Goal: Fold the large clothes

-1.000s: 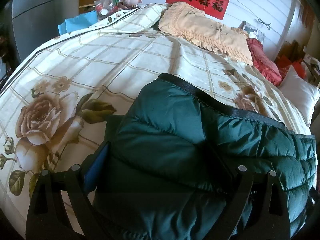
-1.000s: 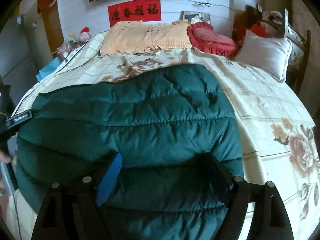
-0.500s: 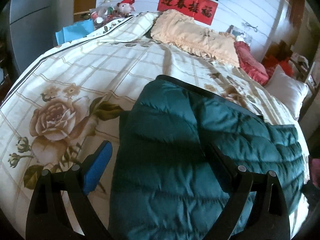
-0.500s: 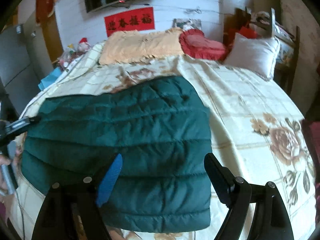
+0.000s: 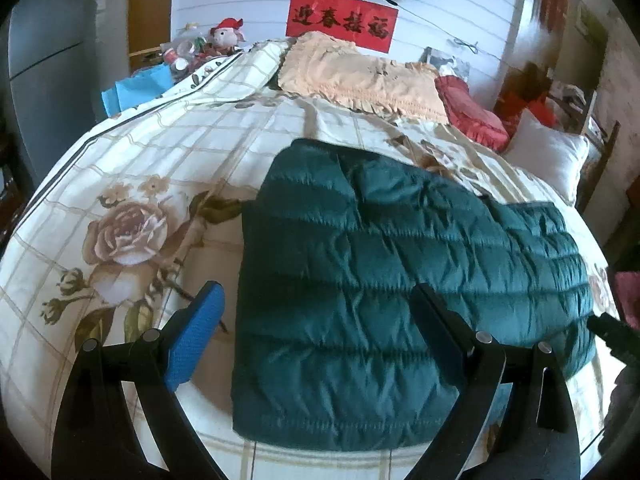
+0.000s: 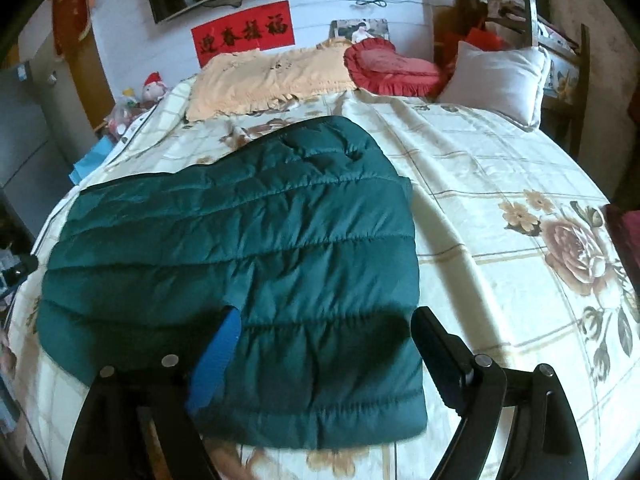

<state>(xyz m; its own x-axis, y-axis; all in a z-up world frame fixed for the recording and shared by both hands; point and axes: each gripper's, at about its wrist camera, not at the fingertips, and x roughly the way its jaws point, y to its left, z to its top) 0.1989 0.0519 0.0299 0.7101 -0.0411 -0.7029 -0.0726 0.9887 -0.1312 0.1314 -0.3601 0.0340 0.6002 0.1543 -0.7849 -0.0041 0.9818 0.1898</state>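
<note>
A dark green quilted puffer jacket [image 5: 400, 264] lies folded flat as a rough rectangle on the floral bedspread [image 5: 160, 152]; it also shows in the right wrist view [image 6: 248, 248]. My left gripper [image 5: 320, 320] is open and empty, held above the jacket's near left part. My right gripper [image 6: 324, 344] is open and empty, held above the jacket's near right part. Neither gripper touches the cloth.
A peach frilled pillow [image 5: 360, 76], a red cushion [image 5: 472, 116] and a white pillow [image 5: 548, 156] lie at the head of the bed. A soft toy [image 5: 228, 34] and clutter sit at the far left. A chair [image 6: 560, 56] stands at the right.
Both grippers have let go of the jacket and drawn back and up. The jacket now lies flat on the bed, seen whole in both views.
</note>
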